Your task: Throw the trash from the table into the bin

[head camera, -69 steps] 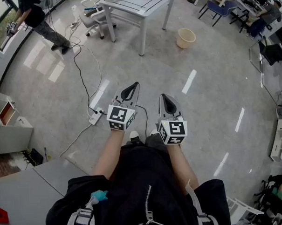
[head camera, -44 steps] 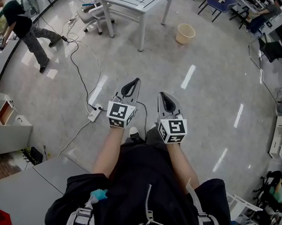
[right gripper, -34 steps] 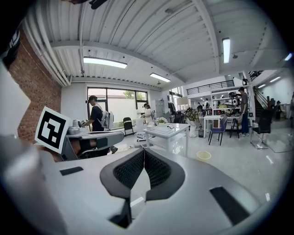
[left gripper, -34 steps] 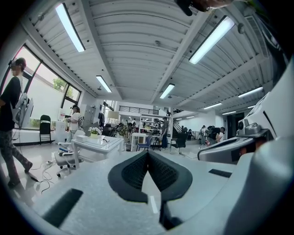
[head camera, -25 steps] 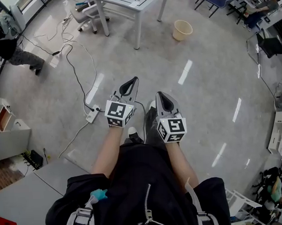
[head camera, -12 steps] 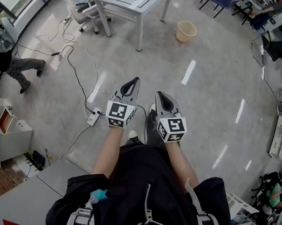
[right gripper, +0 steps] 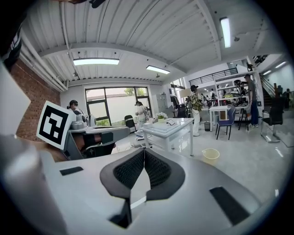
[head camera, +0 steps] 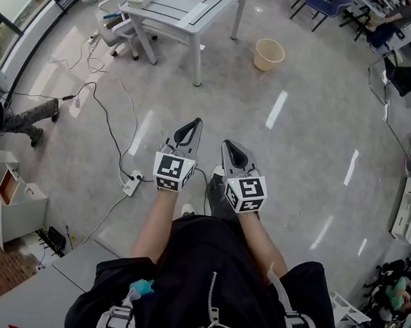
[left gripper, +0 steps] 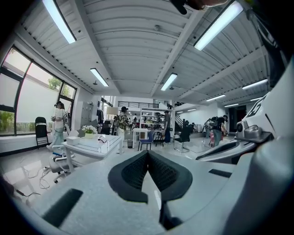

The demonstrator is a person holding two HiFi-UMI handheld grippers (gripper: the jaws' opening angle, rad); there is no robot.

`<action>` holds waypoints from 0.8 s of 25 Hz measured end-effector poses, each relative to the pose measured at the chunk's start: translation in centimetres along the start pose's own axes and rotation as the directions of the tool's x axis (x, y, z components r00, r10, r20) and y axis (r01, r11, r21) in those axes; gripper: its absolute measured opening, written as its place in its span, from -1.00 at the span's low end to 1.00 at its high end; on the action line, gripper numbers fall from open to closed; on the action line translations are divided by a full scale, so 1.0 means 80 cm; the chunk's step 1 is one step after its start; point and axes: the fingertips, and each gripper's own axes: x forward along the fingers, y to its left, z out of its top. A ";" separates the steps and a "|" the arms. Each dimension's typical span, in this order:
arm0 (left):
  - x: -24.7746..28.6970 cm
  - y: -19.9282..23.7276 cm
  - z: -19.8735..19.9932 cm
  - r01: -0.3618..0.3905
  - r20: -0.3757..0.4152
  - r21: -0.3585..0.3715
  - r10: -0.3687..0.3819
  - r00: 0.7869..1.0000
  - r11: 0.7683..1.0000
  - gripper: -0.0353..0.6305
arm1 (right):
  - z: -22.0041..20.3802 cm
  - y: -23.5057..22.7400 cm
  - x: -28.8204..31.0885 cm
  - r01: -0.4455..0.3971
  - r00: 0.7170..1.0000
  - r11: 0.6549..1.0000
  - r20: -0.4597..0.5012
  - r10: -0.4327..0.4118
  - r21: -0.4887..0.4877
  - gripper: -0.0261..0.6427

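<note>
While the person stands on the grey floor (head camera: 312, 121), both tongs are held out in front of the body, side by side, near each other but not touching. The left tongs (head camera: 190, 128) have their jaws pressed together at the tips, and nothing is between the dark pads. The right tongs (head camera: 230, 148) are closed in the same way and are empty too.

The white worktop (head camera: 178, 15) stands well apart from them, at the top edge of the head view. On it, the left gripper view shows a white box (left gripper: 73, 140), a pot of flowers (left gripper: 88, 130) and a small item (left gripper: 102, 139) near the front edge; which of them is trash I cannot tell. The bin (head camera: 269, 54), a pale yellow bucket, stands on the floor near the right corner of the worktop, apart from its legs.

A white power strip (head camera: 131, 184) lies on the floor left of the tongs. Another person's legs (head camera: 23, 121) show at the left edge.
</note>
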 end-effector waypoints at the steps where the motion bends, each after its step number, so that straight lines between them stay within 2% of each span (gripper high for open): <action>1: 0.012 -0.001 0.004 -0.001 -0.002 0.002 0.001 1.000 1.000 -0.88 | 0.005 -0.010 0.005 -0.006 1.000 1.000 -0.002 0.006 0.000 -0.89; 10: 0.105 0.001 0.031 -0.028 -0.017 0.022 0.028 0.999 0.999 -0.88 | 0.039 -0.083 0.046 -0.068 0.998 0.998 -0.006 0.068 -0.002 -0.89; 20: 0.164 0.013 0.045 -0.085 -0.011 0.027 0.085 0.996 0.996 -0.88 | 0.053 -0.135 0.080 -0.120 0.993 0.993 -0.018 0.119 -0.006 -0.89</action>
